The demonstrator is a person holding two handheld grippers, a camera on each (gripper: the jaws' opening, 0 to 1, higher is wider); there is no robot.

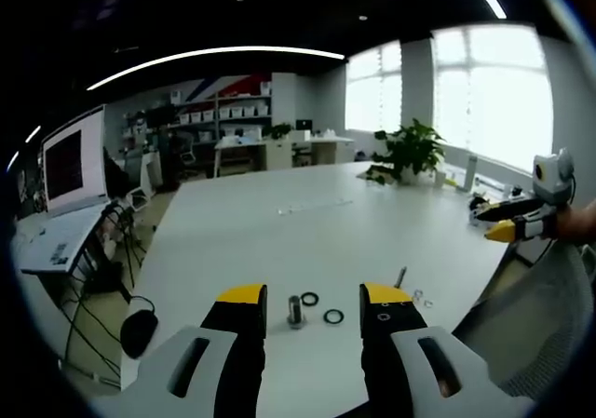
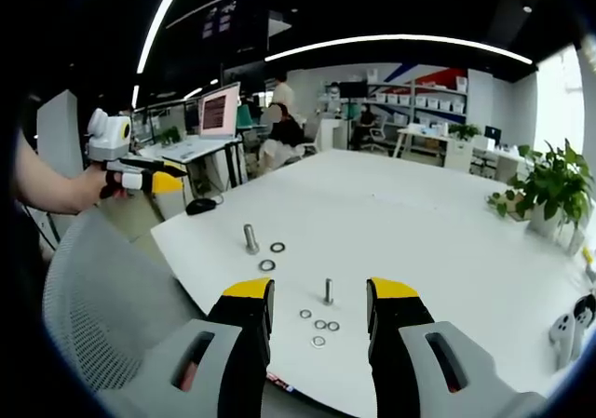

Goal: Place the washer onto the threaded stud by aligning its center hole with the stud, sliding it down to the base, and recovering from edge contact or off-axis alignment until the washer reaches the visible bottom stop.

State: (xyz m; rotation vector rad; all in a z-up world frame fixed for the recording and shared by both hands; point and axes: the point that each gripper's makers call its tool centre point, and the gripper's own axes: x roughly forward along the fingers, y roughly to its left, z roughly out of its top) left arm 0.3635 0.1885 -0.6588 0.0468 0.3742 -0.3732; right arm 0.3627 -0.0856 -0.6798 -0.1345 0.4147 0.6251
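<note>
Both grippers open and empty above the table, before any washer is picked up.

Left gripper view: left gripper gapes, thick stud and two dark washers between its fingertips. Right gripper view: right gripper likewise unclosed, framing the slim threaded stud with small washers beside it, apparently lined up for approach.

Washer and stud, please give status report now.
Left gripper and right gripper open, holding nothing. Washers loose on table beside thin stud, none on it. Nothing in the way.
</note>
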